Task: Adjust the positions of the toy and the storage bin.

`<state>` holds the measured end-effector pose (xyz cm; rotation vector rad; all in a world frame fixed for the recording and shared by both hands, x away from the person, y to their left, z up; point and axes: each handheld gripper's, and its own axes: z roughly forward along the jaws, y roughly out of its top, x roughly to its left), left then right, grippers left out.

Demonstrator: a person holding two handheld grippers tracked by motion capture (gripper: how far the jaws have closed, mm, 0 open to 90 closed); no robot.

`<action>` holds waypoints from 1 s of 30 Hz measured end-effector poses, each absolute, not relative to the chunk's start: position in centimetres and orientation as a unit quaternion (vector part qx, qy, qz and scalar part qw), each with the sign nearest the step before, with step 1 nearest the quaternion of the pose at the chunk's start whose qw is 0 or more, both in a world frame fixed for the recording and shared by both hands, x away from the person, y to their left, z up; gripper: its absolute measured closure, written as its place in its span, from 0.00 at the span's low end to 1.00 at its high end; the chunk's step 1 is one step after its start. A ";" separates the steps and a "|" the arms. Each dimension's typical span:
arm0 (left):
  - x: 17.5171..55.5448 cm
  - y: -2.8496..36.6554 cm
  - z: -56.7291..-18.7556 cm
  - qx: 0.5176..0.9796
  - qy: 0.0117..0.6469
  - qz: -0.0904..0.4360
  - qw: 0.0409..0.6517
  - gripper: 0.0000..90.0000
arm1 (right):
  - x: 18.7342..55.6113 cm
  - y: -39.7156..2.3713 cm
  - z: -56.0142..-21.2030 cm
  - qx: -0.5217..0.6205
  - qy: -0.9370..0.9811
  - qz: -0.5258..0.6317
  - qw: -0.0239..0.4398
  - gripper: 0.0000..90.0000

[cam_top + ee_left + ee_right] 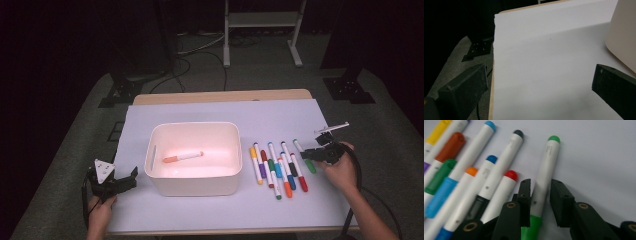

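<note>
A green-capped marker [549, 157] lies on the white table cover at the right end of a row of several markers [277, 170]. My right gripper [541, 182] is down over it, one jaw on each side of its white barrel near the cap. The left jaw is against the barrel and a thin gap shows at the right jaw, so it stands open. In the high view the right gripper [306, 152] covers the middle of the green marker [299, 147]. My left gripper [131, 179] rests open and empty at the front left, jaws wide apart [540, 72].
A white plastic box [195, 125] stands mid-table with an orange-capped marker [183, 156] inside; its wall [624, 37] rises right of the left gripper. The table's left edge [493, 62] runs just beside the left jaw. Neighbouring red and black markers [499, 195] lie close to the right gripper.
</note>
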<state>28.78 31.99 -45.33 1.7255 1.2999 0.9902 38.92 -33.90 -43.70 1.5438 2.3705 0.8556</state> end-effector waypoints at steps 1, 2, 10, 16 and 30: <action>28.8 32.0 -45.3 0.674 0.507 0.387 0.374 0.00 | 38.9 -33.9 -43.8 0.518 0.803 0.273 0.108 0.82; 28.8 32.0 -45.3 0.674 0.507 0.387 0.374 0.00 | 38.8 -34.0 -43.8 0.518 0.803 0.273 0.112 0.83; 28.8 32.0 -45.3 0.673 0.507 0.387 0.374 0.00 | 38.9 -34.4 -43.7 0.528 0.797 0.277 0.094 0.84; 28.8 32.0 -45.3 0.674 0.507 0.386 0.373 0.00 | 37.8 -34.6 -42.5 0.521 0.791 0.315 0.060 0.84; 28.8 32.0 -45.3 0.675 0.506 0.386 0.373 0.00 | 35.2 -29.5 -36.2 0.415 0.824 0.387 0.001 0.84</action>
